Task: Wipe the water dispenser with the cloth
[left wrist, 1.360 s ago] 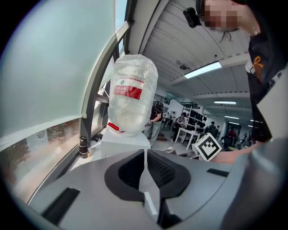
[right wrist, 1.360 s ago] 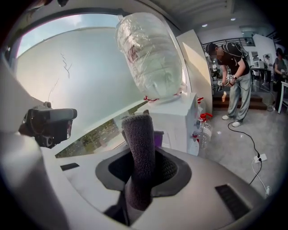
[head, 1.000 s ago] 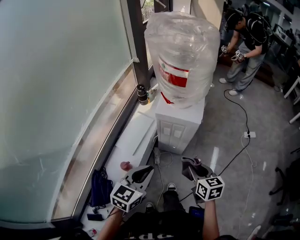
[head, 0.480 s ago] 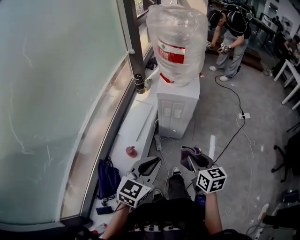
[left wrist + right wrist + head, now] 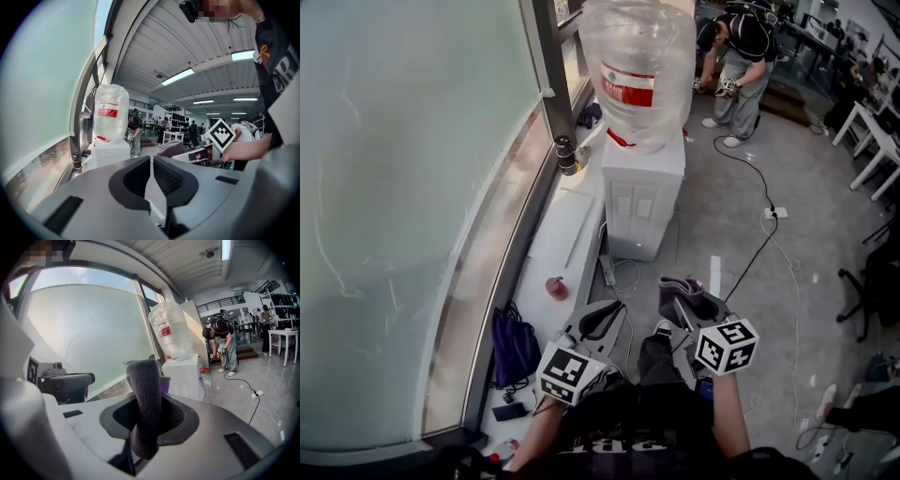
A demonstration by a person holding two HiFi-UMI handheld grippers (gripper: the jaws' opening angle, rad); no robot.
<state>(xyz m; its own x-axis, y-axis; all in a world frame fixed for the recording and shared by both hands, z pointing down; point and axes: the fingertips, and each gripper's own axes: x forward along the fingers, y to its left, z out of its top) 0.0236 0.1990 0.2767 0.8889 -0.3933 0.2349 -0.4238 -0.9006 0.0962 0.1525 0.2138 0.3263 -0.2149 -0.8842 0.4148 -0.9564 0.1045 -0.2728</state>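
**Cloth in the right gripper, dispenser far ahead**

Our right gripper (image 5: pixel 682 302) is clenched on the grey cloth (image 5: pixel 673 287). Our left gripper (image 5: pixel 598 322) is closed on nothing. The white water dispenser (image 5: pixel 642 192) stands far off by the window (image 5: pixel 412 187), well apart from both.

To your left a tall frosted window (image 5: pixel 403 187) fills the wall, with a dark frame post (image 5: pixel 546 103) and a low white ledge (image 5: pixel 567 239) at its foot. The grey floor (image 5: pixel 825 216) spreads right (a black cable (image 5: pixel 746 265) trails across it) toward far white tables (image 5: pixel 870 120). Strip lights (image 5: pixel 180 76) glow overhead.
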